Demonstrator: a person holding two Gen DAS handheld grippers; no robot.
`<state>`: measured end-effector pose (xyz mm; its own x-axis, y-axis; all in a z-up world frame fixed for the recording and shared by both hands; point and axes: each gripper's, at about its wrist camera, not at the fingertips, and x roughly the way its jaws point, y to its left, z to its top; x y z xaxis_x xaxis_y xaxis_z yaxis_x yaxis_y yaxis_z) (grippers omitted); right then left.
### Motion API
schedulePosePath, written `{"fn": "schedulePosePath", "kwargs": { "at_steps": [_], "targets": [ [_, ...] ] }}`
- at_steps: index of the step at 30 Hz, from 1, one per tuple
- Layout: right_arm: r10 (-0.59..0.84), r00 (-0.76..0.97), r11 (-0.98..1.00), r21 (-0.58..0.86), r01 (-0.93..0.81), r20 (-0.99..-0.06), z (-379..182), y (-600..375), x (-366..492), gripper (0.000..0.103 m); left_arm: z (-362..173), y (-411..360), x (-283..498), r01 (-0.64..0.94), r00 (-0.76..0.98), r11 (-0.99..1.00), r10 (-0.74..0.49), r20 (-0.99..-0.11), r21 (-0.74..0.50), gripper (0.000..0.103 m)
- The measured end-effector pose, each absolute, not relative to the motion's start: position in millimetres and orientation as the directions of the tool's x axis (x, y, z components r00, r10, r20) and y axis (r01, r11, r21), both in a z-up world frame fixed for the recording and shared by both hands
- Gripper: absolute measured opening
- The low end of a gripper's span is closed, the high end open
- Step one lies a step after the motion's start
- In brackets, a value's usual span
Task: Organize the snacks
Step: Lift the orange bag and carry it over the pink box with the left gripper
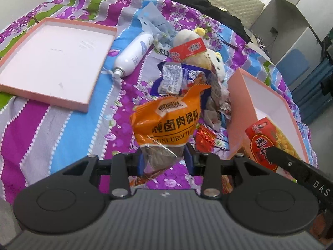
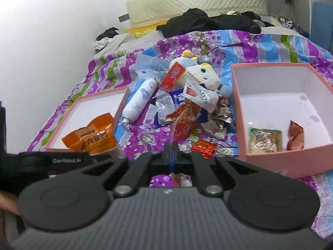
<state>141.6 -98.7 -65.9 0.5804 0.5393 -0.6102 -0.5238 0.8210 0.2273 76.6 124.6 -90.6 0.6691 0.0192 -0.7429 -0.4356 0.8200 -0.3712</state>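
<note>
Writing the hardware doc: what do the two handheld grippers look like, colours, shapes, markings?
Both match: ribbed grey body, two round black discs, black linkage arms with silver pivot pins, blue finger pads. Left gripper; right gripper. White lettering reads "GenRobot.AI" on the left one in the right wrist view, and "DAS" on the right one in the left wrist view. No cables or sleeves visible.

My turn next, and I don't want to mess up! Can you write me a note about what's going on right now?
Left gripper: jaws shut on the orange packet, lifted over the bed.
Right gripper: jaws shut on the thin edge of a red packet.
Pink box, right side: two snacks already inside.
Lid, left side: nothing in it.
Pile between them: several packets left, mixed with a plush toy and a white bottle.
Left to do: box both held packets, then the pile.
</note>
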Motion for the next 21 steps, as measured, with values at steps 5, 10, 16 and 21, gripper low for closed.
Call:
{"fn": "schedulePosePath", "kwargs": {
  "at_steps": [5, 10, 16, 21],
  "targets": [
    [0.523, 0.611, 0.836, 0.217, -0.505, -0.594, -51, -118, 131, 0.003, -79, 103, 77, -0.404, 0.677, 0.83, -0.011, -0.736, -0.385, 0.043],
    [0.518, 0.663, 0.846, 0.214, -0.488, -0.541, -30, -130, 124, 0.003, -55, 84, 83, -0.337, 0.699, 0.857, -0.05, -0.714, -0.389, 0.043],
    [0.498, 0.734, 0.865, 0.21, -0.455, -0.461, -2, -148, 127, 0.003, -16, 67, 104, -0.238, 0.744, 0.89, -0.09, -0.662, -0.388, 0.043],
    [0.437, 0.808, 0.899, 0.167, -0.405, -0.395, 18, -168, 141, 0.003, 20, 47, 136, -0.149, 0.778, 0.92, -0.118, -0.617, -0.363, 0.043]
  ]
}}
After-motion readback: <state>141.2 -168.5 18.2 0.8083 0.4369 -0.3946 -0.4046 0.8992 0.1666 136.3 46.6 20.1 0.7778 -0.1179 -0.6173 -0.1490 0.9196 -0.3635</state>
